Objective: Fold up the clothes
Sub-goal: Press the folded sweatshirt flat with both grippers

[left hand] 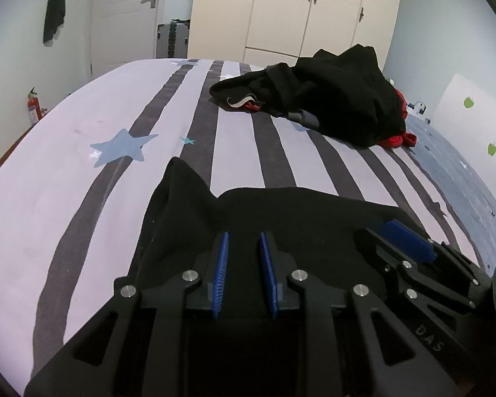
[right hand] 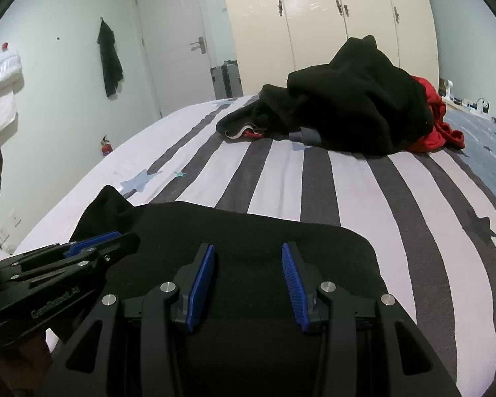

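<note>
left tool point(left hand: 244, 258) narrowly open | right tool point(right hand: 246, 271) wider, empty | both over black garment point(right hand: 248, 228), apparently folded, bed's point(left hand: 66, 172) near edge

Both views are dim, with flat, cool, even light and no clear source. Strong fisheye bending curves the wardrobe point(left hand: 297, 10) and door point(right hand: 175, 43) near twelve o'clock; black vignette fills the corners. The black cloth point(left hand: 281, 218) at six o'clock loses all detail. Shadows are soft; no glare.
</note>
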Tool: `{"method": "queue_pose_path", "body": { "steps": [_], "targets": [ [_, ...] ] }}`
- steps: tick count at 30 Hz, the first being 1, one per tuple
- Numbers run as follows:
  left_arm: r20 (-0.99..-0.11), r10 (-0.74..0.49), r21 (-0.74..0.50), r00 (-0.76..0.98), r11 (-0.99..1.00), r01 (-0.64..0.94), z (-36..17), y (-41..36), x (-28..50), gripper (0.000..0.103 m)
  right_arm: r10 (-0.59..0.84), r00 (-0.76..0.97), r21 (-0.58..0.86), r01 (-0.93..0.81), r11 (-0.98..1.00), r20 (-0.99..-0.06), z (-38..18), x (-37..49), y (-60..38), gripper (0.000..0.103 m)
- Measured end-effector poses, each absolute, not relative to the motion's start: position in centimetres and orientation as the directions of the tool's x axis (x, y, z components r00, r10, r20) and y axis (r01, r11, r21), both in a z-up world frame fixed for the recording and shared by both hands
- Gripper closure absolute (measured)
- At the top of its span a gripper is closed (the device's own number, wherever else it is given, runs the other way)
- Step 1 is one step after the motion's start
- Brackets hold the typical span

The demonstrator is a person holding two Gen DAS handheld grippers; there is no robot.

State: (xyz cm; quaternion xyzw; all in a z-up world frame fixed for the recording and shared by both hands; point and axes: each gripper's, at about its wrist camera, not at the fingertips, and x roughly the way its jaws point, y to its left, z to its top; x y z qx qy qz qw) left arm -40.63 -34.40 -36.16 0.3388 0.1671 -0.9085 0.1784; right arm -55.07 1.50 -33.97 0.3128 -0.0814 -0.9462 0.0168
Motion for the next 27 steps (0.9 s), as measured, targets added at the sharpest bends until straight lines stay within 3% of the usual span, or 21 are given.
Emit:
{"method": "queue_pose_path", "body": {
  "steps": [6, 9, 15, 19, 22, 27],
  "targets": [
    [-0.665, -0.249, -0.174, -0.704, -0.865, 0.471, -33.5, -36.6, -40.6, 0.084, -0.093, -0.78, 0.204, -0.045, -0.978, -0.619, -31.9, -55.6, 3.0, 0.068],
    [-0.699, -0.248, -0.171, -0.671, -0.853, 0.493, -35.1, -38.0, -40.8, 0.084, -0.061, -0.787, 0.215, -0.092, -0.972, -0.614, -31.5, -55.7, 4.6, 0.073],
    [-0.696, -0.207, -0.243, -0.687, -0.832, 0.498, -38.0, -38.6, -40.0, 0.084, -0.029, -0.799, 0.151, -0.078, -0.985, -0.6, -34.0, -55.5, 5.0, 0.073],
    [-0.697, -0.206, -0.246, -0.686, -0.83, 0.5, -38.3, -38.7, -40.5, 0.084, -0.042, -0.804, 0.187, -0.087, -0.979, -0.593, -34.7, -55.8, 5.5, 0.073],
    [-0.706, -0.221, -0.208, -0.673, -0.844, 0.495, -36.8, -38.3, -40.7, 0.084, -0.032, -0.797, 0.168, -0.088, -0.982, -0.603, -34.1, -55.9, 5.3, 0.073],
    [-0.615, -0.221, -0.254, -0.757, -0.853, 0.455, -32.0, -36.6, -38.6, 0.084, -0.039, -0.793, 0.204, -0.109, -0.973, -0.607, -30.7, -54.7, 5.4, 0.073]
  ]
}}
